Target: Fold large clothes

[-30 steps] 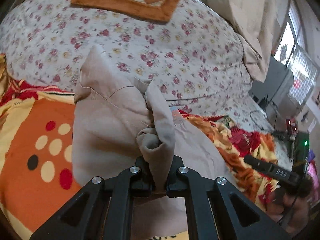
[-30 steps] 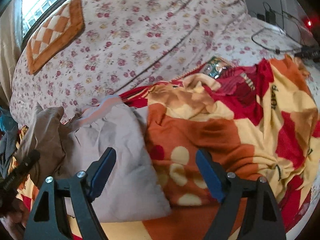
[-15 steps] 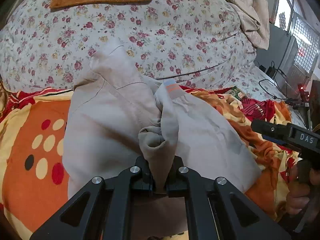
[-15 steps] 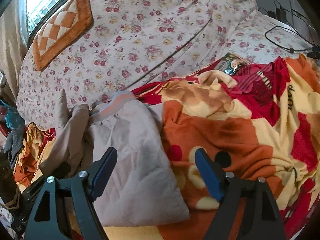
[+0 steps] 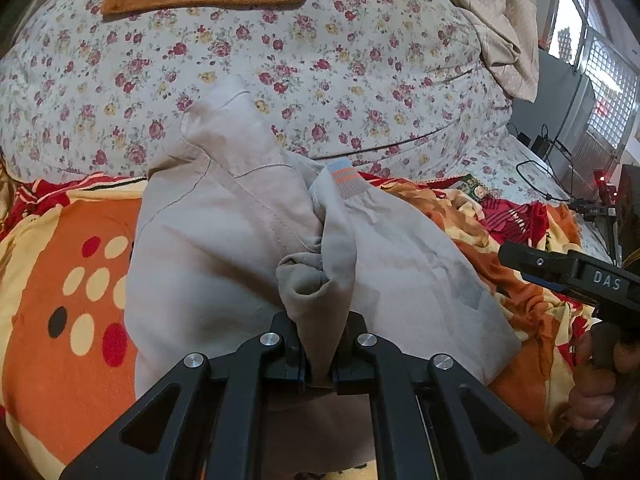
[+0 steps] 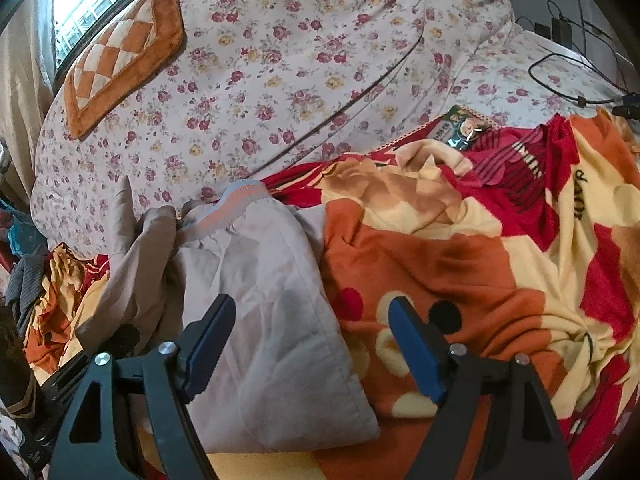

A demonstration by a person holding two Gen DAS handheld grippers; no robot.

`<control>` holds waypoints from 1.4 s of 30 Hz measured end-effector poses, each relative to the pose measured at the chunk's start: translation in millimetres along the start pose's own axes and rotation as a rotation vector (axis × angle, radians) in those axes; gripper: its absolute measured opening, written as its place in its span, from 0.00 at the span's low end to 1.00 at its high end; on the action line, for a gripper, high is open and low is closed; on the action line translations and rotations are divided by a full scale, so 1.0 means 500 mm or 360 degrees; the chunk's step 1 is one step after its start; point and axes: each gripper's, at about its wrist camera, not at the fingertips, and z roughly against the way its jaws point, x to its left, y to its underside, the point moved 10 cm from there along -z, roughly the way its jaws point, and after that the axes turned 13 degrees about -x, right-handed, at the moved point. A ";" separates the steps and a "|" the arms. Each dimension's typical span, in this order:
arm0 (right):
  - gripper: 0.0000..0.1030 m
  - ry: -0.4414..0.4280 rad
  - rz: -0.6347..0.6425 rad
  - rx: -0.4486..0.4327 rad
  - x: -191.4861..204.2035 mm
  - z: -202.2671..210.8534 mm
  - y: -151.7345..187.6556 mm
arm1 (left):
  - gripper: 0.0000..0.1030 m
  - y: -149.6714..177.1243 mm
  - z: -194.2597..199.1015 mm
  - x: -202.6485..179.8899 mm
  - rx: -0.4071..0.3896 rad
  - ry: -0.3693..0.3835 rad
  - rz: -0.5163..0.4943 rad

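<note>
My left gripper (image 5: pixel 320 364) is clenched on a bunched fold of the pale beige cloth garment (image 5: pixel 224 240), the fabric rising in a twisted tuft from between its black jaws; the rest of the garment spreads flat on the orange, red and cream patterned fleece blanket (image 5: pixel 56 272), with its far edge lapping against the white floral-print bedding mound (image 5: pixel 280 60); a grey ribbed cuff with orange stripes (image 5: pixel 346 180) stands at the garment's far side, close to that mound. My right gripper (image 6: pixel 308 348) is released, its blue-padded jaws standing wide and gripping nothing; the left pad (image 6: pixel 208 344) hovers over the garment's near right part, the right pad over the blanket just beside the garment's edge. In the left view the right gripper's black body sits to the right of the garment, with a hand (image 5: pixel 600 384) wrapped round its handle. An orange-bordered checked plush mat (image 6: pixel 120 56) lies on top of the mound, well apart from the garment; black cables (image 6: pixel 568 64) trail to the right of the mound.
</note>
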 end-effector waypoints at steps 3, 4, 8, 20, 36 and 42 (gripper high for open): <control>0.76 0.0009 -0.0005 -0.0003 -0.005 0.000 -0.002 | 0.00 -0.022 0.018 -0.013 -0.0066 0.0048 0.0007; 0.75 0.0014 -0.0007 0.0001 -0.007 -0.001 -0.001 | 0.00 -0.033 0.029 -0.017 -0.0098 0.0069 0.0015; 0.72 0.0020 -0.0045 0.0016 -0.014 -0.005 0.002 | 0.00 -0.080 0.068 -0.042 -0.0217 0.0153 0.0028; 0.71 0.0123 -0.0187 -0.0055 -0.074 0.010 -0.024 | 0.00 -0.043 0.029 -0.136 -0.0117 0.0234 0.0056; 0.62 0.0122 -0.0341 -0.0061 -0.105 0.008 -0.027 | 0.00 -0.097 0.036 -0.223 -0.0194 0.0378 0.0156; 0.62 0.0149 -0.0408 -0.0104 -0.130 0.017 -0.035 | 0.00 0.009 -0.022 -0.234 -0.0036 0.0337 0.0038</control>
